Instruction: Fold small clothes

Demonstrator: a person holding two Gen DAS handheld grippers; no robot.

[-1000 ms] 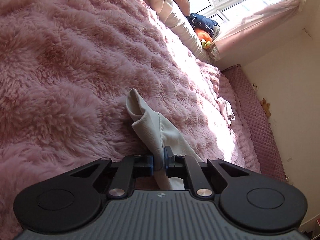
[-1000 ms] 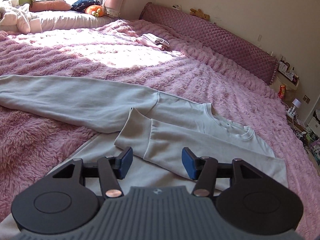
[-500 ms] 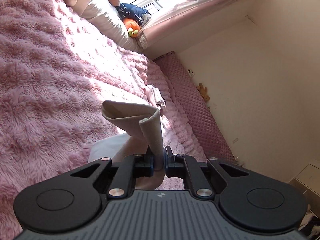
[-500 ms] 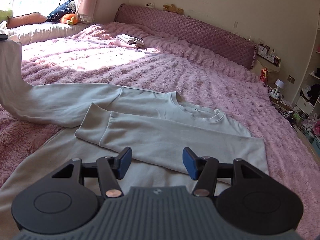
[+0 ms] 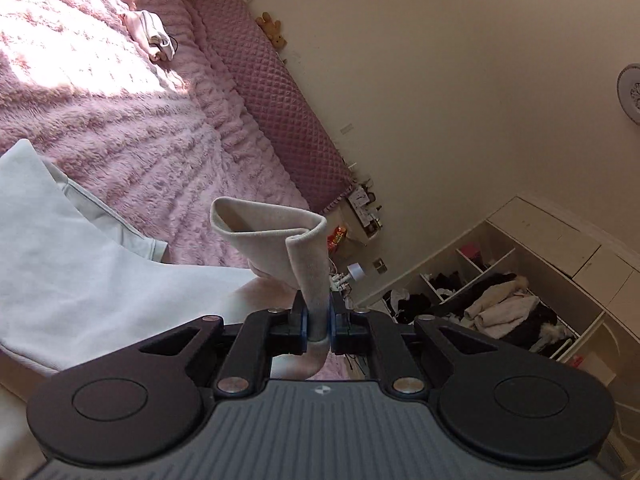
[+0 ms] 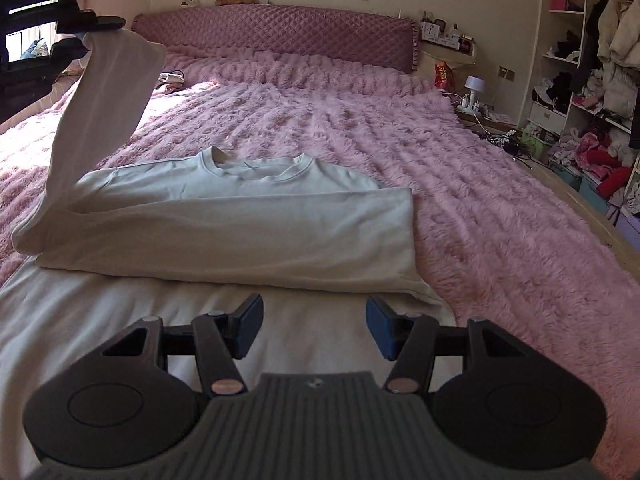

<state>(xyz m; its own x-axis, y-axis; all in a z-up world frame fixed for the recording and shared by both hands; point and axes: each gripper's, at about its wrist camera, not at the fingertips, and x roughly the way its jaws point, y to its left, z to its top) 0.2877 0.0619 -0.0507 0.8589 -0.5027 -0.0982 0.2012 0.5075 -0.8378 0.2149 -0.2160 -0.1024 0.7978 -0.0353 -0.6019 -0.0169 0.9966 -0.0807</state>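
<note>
A pale grey-white sweatshirt point(image 6: 224, 216) lies flat on the pink fluffy bed, collar toward the headboard, one sleeve folded across its chest. My left gripper point(image 5: 318, 320) is shut on the cuff point(image 5: 280, 236) of the other sleeve and holds it high above the bed. In the right wrist view that sleeve point(image 6: 108, 108) rises from the shirt's left side up to the left gripper point(image 6: 92, 26) at the top left. My right gripper point(image 6: 314, 330) is open and empty, low over the shirt's lower body.
The pink blanket point(image 6: 460, 184) covers the whole bed, with a quilted headboard point(image 6: 280, 40) behind. A small folded garment point(image 5: 150, 34) lies near the headboard. A nightstand with a lamp point(image 6: 474, 88) and cluttered open shelves point(image 6: 592, 80) stand to the right.
My left gripper has lifted the sleeve cuff off the bed and swung it up and toward the shirt's body. My right gripper has stayed open and shifted to face the headboard.
</note>
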